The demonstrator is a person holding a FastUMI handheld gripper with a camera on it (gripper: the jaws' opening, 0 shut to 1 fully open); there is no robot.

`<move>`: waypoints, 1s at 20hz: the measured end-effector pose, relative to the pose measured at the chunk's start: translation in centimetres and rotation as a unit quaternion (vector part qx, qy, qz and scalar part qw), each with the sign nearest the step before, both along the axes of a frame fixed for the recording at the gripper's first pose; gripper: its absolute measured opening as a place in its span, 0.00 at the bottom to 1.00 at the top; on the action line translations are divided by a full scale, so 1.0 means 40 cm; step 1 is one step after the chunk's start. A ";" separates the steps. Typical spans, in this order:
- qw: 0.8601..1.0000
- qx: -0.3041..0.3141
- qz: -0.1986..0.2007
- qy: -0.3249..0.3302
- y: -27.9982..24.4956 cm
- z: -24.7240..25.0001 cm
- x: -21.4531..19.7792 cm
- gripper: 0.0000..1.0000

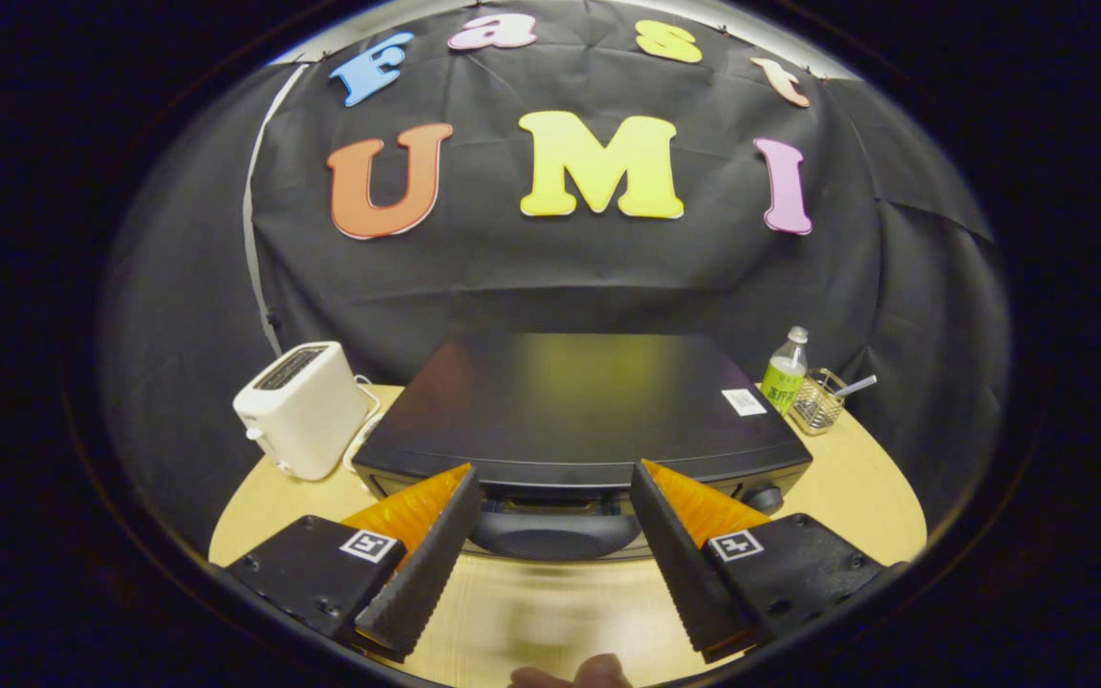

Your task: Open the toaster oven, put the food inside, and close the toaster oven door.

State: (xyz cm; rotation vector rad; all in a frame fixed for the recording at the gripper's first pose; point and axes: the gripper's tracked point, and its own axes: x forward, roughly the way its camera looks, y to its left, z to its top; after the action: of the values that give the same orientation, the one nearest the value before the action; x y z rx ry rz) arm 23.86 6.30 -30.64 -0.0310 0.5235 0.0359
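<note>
A black toaster oven stands on the round wooden table, seen from above its top. Its dark curved door handle sits at the front, just ahead of and between my fingers. My gripper is open, its fingertips level with the oven's front top edge, one on each side of the handle, with nothing held. The door looks shut. A small brownish rounded thing lies on the table close under me; I cannot tell what it is.
A white pop-up toaster with its cord stands left of the oven. Right of the oven are a green-labelled bottle and a wire mesh holder with a utensil in it. A knob shows at the oven's front right.
</note>
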 end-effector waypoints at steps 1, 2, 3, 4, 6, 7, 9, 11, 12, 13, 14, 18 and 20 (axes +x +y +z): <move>1.000 0.000 -0.005 0.010 -0.005 -0.018 0.004 1.00; 1.000 -0.001 -0.009 0.021 -0.011 -0.034 0.001 1.00; 1.000 0.001 -0.013 0.007 -0.009 -0.022 0.000 1.00; 1.000 -0.005 -0.013 0.018 -0.007 -0.026 -0.003 1.00; 1.000 -0.005 -0.019 0.017 -0.011 -0.037 0.004 1.00; 1.000 -0.008 -0.017 0.014 -0.012 -0.037 0.004 1.00; 1.000 -0.010 -0.016 0.011 -0.015 -0.039 -0.005 1.00; 1.000 -0.006 -0.016 0.016 -0.017 -0.048 -0.033 1.00; 1.000 -0.007 -0.017 0.017 -0.020 -0.055 -0.054 1.00; 1.000 -0.011 -0.017 0.022 -0.020 -0.063 -0.076 1.00; 0.999 -0.017 -0.018 0.029 -0.022 -0.072 -0.103 1.00; 0.997 -0.025 -0.012 0.065 -0.025 -0.135 -0.203 1.00; 0.996 -0.020 -0.007 0.087 -0.024 -0.176 -0.243 1.00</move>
State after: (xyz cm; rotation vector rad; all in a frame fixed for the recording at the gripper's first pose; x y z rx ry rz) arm 14.12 5.33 -37.69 -0.0646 0.6993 0.0152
